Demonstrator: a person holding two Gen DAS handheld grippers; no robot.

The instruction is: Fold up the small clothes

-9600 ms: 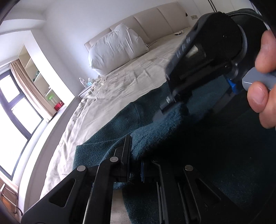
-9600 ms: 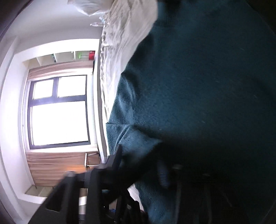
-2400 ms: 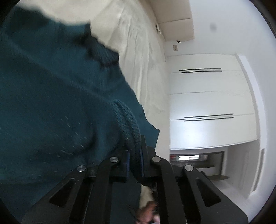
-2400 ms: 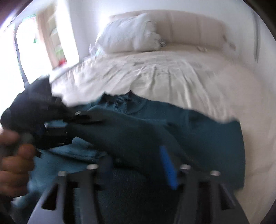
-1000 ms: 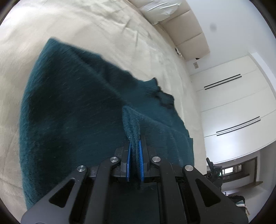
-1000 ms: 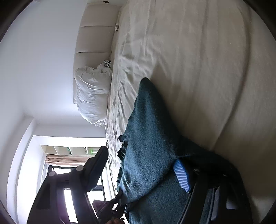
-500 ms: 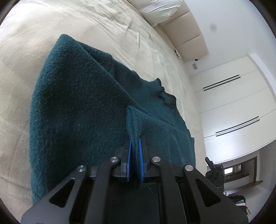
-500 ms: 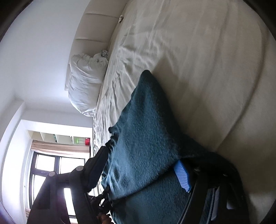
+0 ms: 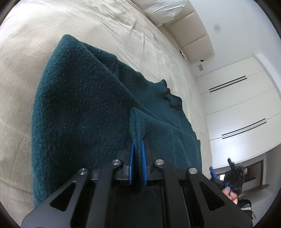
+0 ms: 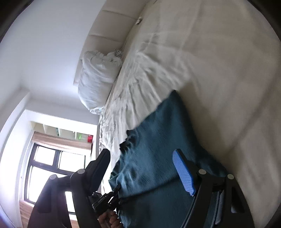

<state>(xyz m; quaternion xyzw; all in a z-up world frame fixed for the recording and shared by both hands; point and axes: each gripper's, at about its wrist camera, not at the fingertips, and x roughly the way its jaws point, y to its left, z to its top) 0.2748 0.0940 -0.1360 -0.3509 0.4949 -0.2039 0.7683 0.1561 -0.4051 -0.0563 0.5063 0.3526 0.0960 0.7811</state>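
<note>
Teal sweater point(image 9: 84, 108) lies lengthwise toward the headboard point(image 9: 191, 35), apparently; left claw point(image 9: 137, 145) pinches its hem, right claw point(image 10: 140, 161) gapes.

Sweater point(image 9: 84, 112) on bed point(image 9: 35, 43) — pillow point(image 10: 98, 82) at headboard point(image 9: 193, 40)

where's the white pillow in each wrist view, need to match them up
Left wrist view: the white pillow sits at the top edge, right of centre, against the beige headboard.
Right wrist view: the white pillow lies left of centre in the upper half, at the head of the bed.
Shared landmark: the teal sweater spread on the cream bedsheet, its dark neckline pointing toward the pillow end.
</note>
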